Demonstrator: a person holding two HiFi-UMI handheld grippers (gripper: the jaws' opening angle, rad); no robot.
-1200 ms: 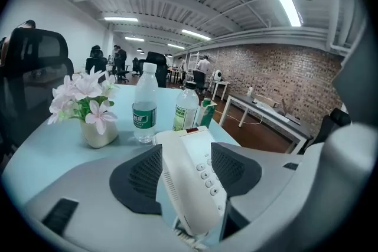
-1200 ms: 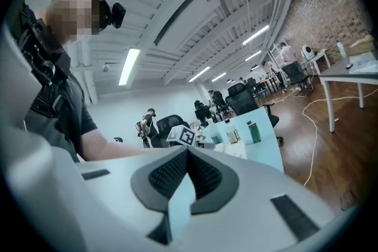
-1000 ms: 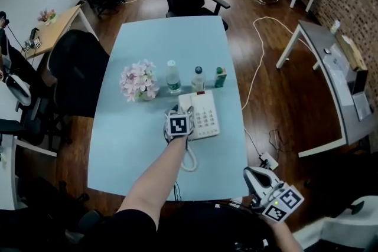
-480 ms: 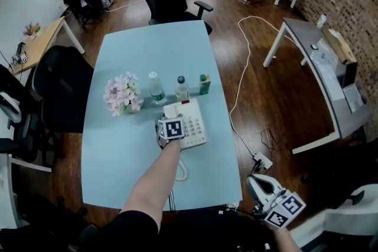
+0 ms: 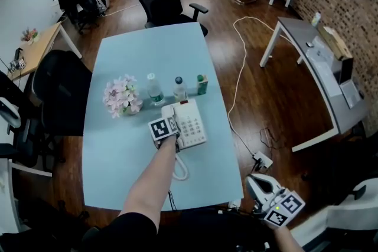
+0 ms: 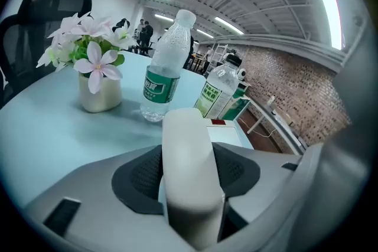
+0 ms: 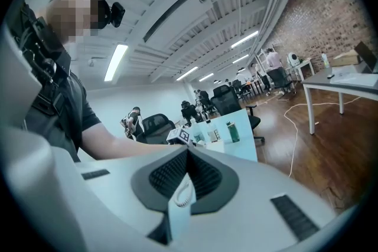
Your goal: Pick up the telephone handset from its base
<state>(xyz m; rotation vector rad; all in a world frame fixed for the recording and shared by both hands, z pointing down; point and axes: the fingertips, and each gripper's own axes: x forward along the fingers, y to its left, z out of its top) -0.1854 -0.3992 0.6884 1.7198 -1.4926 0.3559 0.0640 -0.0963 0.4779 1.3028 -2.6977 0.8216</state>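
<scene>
The left gripper [image 6: 188, 157] is closing its jaws on the handset [image 6: 184, 127]; the handset's long axis runs straight ahead between them; the right gripper [image 5: 257, 183] hangs shut, farther off.

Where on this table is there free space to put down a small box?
Free: the far half of the table, beyond the row of flowers, bottles and carton; also its near left part, left of the arm. Crowded: that row and the telephone before it.

No legible txt; bottle labels [image 6: 155, 87] too blurry.
</scene>
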